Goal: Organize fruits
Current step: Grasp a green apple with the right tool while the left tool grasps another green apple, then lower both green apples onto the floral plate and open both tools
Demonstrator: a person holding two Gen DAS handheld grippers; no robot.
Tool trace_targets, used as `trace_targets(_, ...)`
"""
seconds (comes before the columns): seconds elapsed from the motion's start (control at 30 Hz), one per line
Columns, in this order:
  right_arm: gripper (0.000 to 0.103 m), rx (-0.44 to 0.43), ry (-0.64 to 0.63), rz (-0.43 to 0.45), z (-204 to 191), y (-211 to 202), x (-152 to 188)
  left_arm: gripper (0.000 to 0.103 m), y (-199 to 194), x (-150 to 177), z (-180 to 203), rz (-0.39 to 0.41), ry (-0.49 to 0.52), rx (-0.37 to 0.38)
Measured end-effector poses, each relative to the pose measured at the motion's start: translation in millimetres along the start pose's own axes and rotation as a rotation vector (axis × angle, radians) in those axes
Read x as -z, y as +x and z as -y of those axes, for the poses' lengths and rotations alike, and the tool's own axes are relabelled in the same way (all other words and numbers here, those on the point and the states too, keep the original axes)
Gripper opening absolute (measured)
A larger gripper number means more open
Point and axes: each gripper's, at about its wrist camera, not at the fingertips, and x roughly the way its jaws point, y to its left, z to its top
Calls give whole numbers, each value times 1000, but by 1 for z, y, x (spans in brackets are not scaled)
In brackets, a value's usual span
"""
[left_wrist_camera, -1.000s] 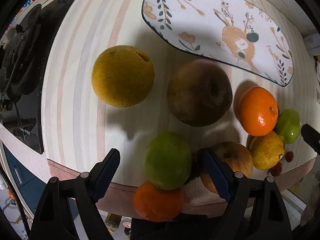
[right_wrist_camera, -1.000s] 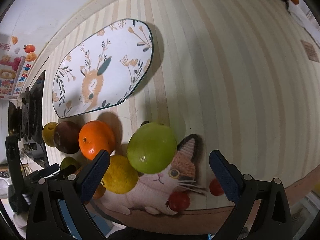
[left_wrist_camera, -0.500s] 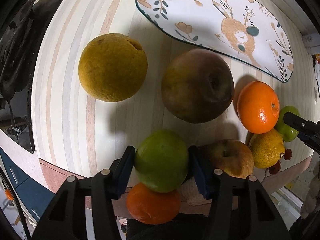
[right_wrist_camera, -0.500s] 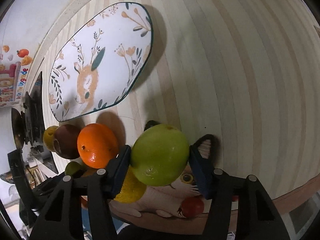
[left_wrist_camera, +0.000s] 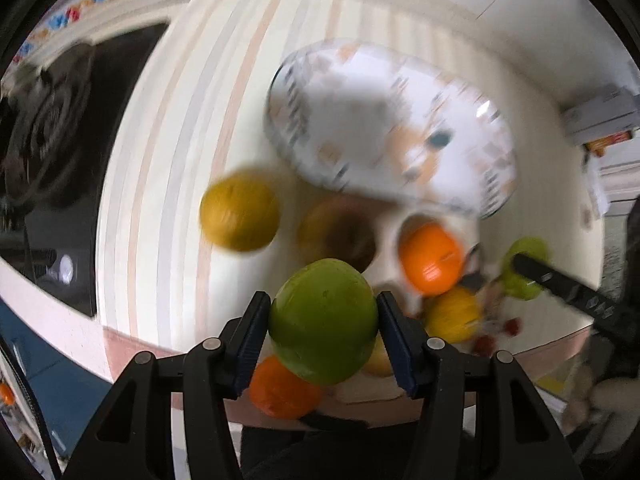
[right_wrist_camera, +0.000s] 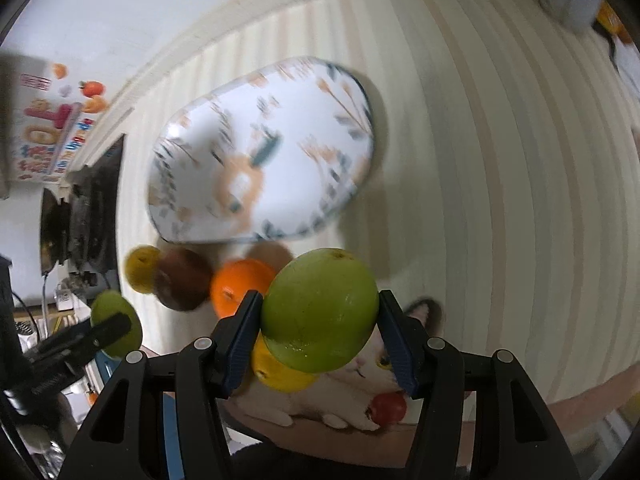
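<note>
The left tool [left_wrist_camera: 323, 320] was clenched on a green apple [left_wrist_camera: 323, 322], its blue pads pressed against both sides, the fruit lifted clear of the striped desk [left_wrist_camera: 168, 168]. The right tool [right_wrist_camera: 320, 322] likewise gripped a second green fruit [right_wrist_camera: 320, 316], held above the cat-shaped mat [right_wrist_camera: 360, 384].

Below them on the desk lay the rest: a yellow citrus [left_wrist_camera: 239, 210], a dark brownish apple [left_wrist_camera: 340, 232] beside it, and an orange [left_wrist_camera: 431, 260] next along. A lemon [left_wrist_camera: 454, 314] sat just nearer than the orange, another orange [left_wrist_camera: 284, 390] near the desk edge, and small red cherry tomatoes [right_wrist_camera: 387, 408] on the mat. The oval deer-patterned plate [right_wrist_camera: 280, 120] lay just beyond the fruit, blurred. A black stove [left_wrist_camera: 52, 128] stood at the left.
</note>
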Motion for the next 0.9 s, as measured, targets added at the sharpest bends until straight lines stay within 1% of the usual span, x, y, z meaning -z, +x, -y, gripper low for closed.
trace_targets(0.07,61,-3,-27,16,-8,-5,-14,52,-13,-21,19,28,15,34)
trace_targets(0.1,61,-3,-41,25,-11,-8,-25,52,-13,-29,34,39,22,46)
trace_targets(0.17,61,13,-68,34,-14,-8,-42,52,-15,-55,49,59,30,66)
trace_targets(0.23,61,38,-89,34,-18,-3,-63,52,-9,-81,61,65,38,69)
trace_targets(0.37,61,98,-122,14,-21,16,-96,52,26,-134,76,12,-1,76)
trace_targets(0.47,61,117,-139,-11,-22,28,-111,52,55,-158,81,-50,-27,74)
trace_targets(0.57,61,125,-160,-35,-22,37,-122,52,73,-170,82,-115,-54,93)
trace_targets(0.67,61,129,-175,-52,-24,45,-130,52,90,-175,79,-170,-94,123)
trace_targets(0.8,61,120,-186,-86,-25,55,-137,52,103,-178,78,-218,-129,156)
trace_targets(0.9,61,121,-194,-98,-27,61,-142,52,108,-179,78,-234,-138,158)
